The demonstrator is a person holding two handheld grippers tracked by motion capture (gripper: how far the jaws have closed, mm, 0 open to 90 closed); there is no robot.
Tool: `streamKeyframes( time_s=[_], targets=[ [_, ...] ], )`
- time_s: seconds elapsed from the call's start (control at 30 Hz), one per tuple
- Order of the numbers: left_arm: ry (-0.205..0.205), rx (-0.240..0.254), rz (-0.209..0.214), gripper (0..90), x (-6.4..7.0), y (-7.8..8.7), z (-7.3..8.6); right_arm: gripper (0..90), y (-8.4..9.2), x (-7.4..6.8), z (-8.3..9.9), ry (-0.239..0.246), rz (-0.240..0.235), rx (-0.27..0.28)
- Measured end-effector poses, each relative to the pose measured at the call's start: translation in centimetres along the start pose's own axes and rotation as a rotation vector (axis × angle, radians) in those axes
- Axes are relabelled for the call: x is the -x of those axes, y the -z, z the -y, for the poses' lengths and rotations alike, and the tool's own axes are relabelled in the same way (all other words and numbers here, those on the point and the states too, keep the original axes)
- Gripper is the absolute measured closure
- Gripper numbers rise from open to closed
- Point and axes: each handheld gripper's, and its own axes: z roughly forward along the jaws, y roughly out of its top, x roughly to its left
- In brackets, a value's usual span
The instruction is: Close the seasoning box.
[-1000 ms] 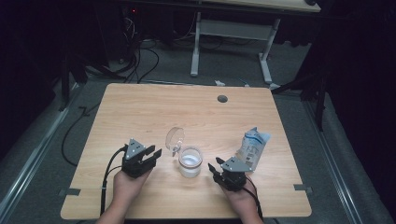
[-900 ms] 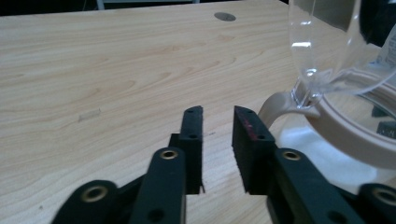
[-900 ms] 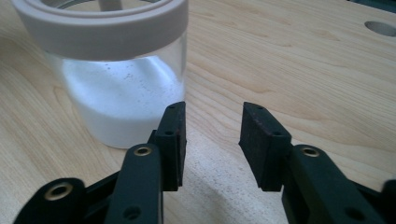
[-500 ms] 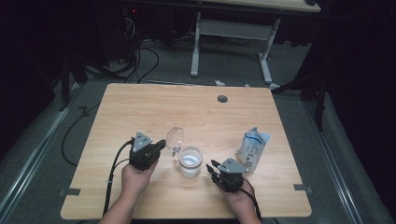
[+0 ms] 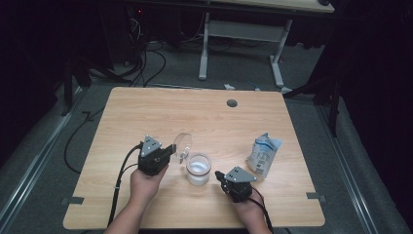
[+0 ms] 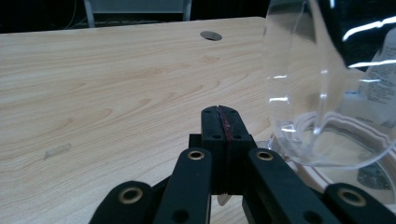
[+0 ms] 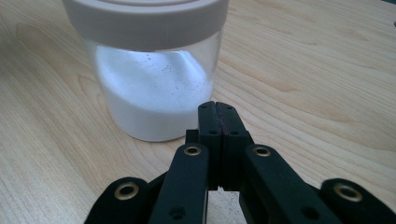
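Wooden table (image 5: pixel 146 117): light grain, rounded corners, a round cable hole (image 5: pixel 232 103) near its far edge.

Jar (image 5: pixel 198 168): clear glass with a white rim, holding white powder to roughly half its height. It stands upright near the middle of the table's near half, between the two grippers. In the right gripper view it (image 7: pixel 149 70) rises just beyond the jaw tips, not touching them.

Clear funnel (image 5: pixel 183 145): transparent plastic, tilted, its lower end at the jar's rim on the jar's far-left side. In the left gripper view its (image 6: pixel 322 93) curved wall stands close on the right of the jaws, apart from them.

Bag (image 5: pixel 263 154): white and pale blue, crumpled, lying on the table to the right of the jar and well apart from it.

Left gripper (image 5: pixel 170 149): held in the person's left hand (image 5: pixel 144 184), just left of the funnel, pointing towards it. Jaws have just been closing and are now clenched pad to pad with nothing between them (a thin red line shows along the seam).

Right gripper (image 5: pixel 219 176): held in the person's right hand (image 5: pixel 248 208), near the jar's right side, pointing at it. Jaws have just been closing and are now clenched, empty.
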Motion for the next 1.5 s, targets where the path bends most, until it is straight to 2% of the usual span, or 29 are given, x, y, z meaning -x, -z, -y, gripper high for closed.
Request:
streamKeyframes(
  time_s=[0.37, 1.2, 1.23, 1.5],
  targets=[
    [0.003, 0.017, 0.019, 89.8, 0.6, 0.0, 0.0, 89.5, -0.4, -0.8, -0.1, 0.033, -0.012, -0.016],
    [-0.008, 0.029, 0.042, 89.5, 1.6, -0.1, 0.4, 89.4, -0.9, -1.2, -0.1, 0.04, -0.02, -0.021],
    [0.465, 0.418, 0.046, 89.3, 4.9, -2.6, -0.5, 89.4, -0.8, -1.2, -0.1, 0.04, -0.019, -0.019],
    [0.471, 0.424, 0.048, 88.5, 5.0, -2.5, -0.5, 89.3, -0.4, -0.6, 0.0, 0.027, -0.002, -0.009]
  ],
)
